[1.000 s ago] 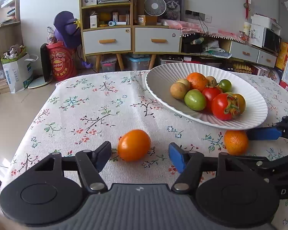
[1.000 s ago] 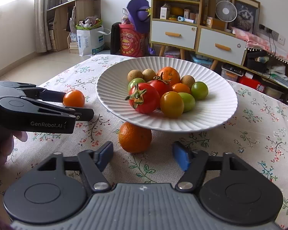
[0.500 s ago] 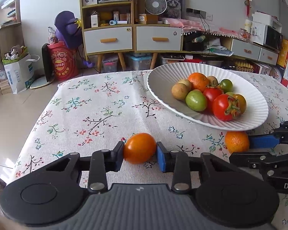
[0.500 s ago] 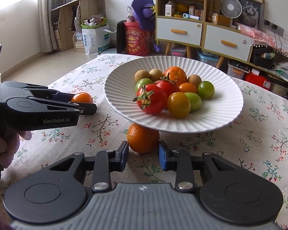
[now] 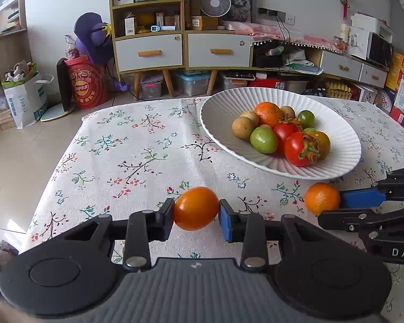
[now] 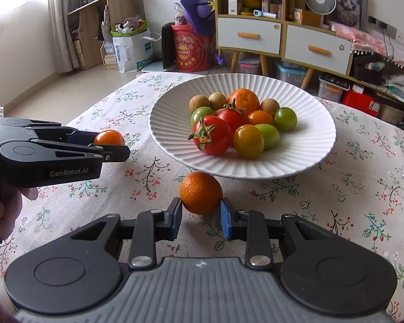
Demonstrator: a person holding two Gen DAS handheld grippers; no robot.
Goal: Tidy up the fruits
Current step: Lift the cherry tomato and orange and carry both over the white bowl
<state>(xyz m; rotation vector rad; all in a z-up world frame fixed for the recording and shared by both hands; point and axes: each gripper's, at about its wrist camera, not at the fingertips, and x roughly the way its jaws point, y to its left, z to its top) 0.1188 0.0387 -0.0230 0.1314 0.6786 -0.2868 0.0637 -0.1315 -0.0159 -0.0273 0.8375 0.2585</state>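
Observation:
My left gripper [image 5: 196,216] is shut on an orange tomato [image 5: 196,208] and holds it just above the floral tablecloth; it also shows in the right wrist view [image 6: 109,137]. My right gripper [image 6: 201,215] is shut on a small mandarin [image 6: 200,192] by the plate's near rim; the mandarin also shows in the left wrist view [image 5: 321,197]. The white ribbed plate [image 5: 336,145] [image 6: 304,150] holds several tomatoes in red, orange and green, a mandarin and small brown fruits.
The table with the floral cloth [image 5: 137,145] ends at its left edge above a tiled floor. Cabinets, a red bucket and bags stand beyond the table's far edge. The two grippers are close together in front of the plate.
Both grippers went from open to shut: the left closed on the orange tomato, the right on the mandarin. Both fruits now sit slightly higher.

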